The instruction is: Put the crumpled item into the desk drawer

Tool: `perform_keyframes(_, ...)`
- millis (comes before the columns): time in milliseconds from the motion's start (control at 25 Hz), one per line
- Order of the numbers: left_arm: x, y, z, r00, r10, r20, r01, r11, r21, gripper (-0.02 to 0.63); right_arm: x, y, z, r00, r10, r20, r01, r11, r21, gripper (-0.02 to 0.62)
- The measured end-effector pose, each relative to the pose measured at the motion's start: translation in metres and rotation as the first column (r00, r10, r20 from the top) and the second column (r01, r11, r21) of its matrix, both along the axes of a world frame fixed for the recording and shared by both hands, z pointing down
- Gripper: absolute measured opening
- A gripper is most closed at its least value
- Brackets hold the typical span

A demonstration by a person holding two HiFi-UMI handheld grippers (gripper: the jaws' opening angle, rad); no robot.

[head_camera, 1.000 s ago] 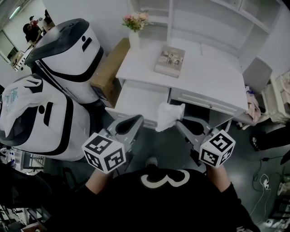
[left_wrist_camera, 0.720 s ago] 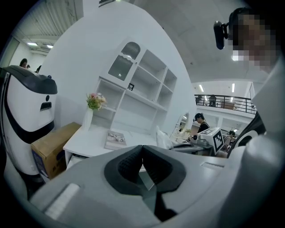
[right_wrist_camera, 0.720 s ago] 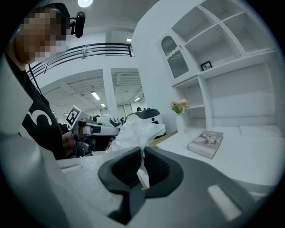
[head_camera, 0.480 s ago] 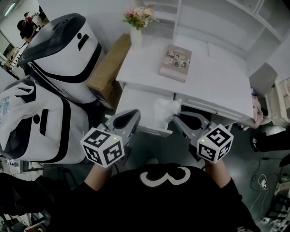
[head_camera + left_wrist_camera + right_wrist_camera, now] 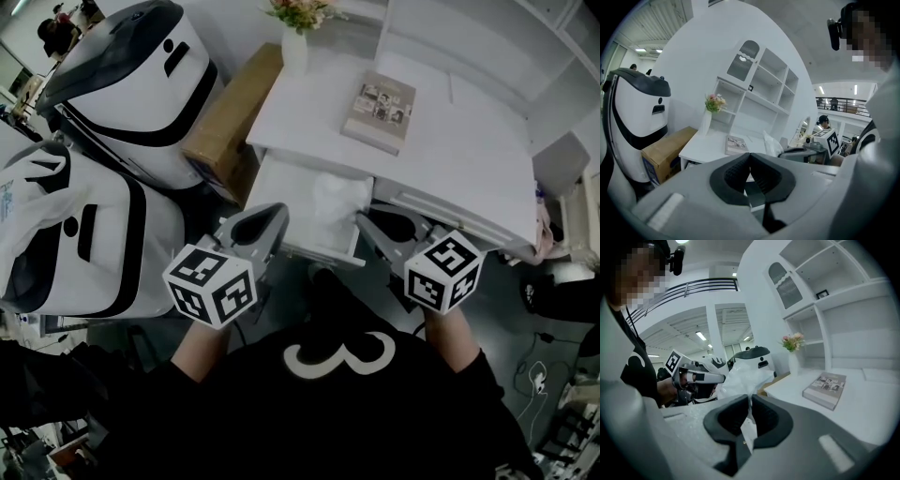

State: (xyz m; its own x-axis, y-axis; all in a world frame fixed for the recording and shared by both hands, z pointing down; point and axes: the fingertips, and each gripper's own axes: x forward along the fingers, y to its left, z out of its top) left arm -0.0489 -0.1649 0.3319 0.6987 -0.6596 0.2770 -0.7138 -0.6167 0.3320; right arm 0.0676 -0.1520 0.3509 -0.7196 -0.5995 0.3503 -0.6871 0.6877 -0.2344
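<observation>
Two rounded white-and-black machines [image 5: 141, 84] [image 5: 84, 234] crowd the left side. One cardboard box [image 5: 230, 117] is wedged between the upper machine and the left edge of the white bench [image 5: 450, 141], so there is little free room there.

The left tool [image 5: 274, 214] [image 5: 750, 154] hangs just before the front left corner of the one open drawer [image 5: 281, 192]. It is clenched, pads meeting, with nothing between them.

The drawer stands pulled out towards the person, and its left half is bare. The crumpled item [image 5: 339, 195] [image 5: 743, 376], a white plastic bag, lies over its right half. Whether it touches the drawer floor cannot be told.

The right tool [image 5: 361, 217] [image 5: 751, 397] is grasping the bag by a thin fold and covers the drawer's front right corner.

On the bench top stand one vase of flowers [image 5: 296, 42], cut off by the picture's upper edge, and one book [image 5: 378, 98], lying flat and well apart from the drawer. Open bench surface stretches to the right of the book. The person's dark shirt [image 5: 337, 403] hides the floor below the tools.
</observation>
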Motion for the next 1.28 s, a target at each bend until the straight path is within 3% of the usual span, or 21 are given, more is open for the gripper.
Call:
perform_keyframes(600, -0.024, -0.068, 0.045, 0.992, -0.119, 0.047, 0.123, 0.987, -0.103, 0.011, -0.017, -0.089, 0.070, 0.997, -0.076, -0.029, 0.071, 0.985, -0.159, 0.026)
perform_keyframes(1280, -0.049, -0.112, 0.108, 0.980, -0.188, 0.071, 0.199, 0.956, -0.214, 0.011, -0.043, -0.146, 0.194, 0.971, -0.180, -0.160, 0.111, 0.923, -0.368, 0.026)
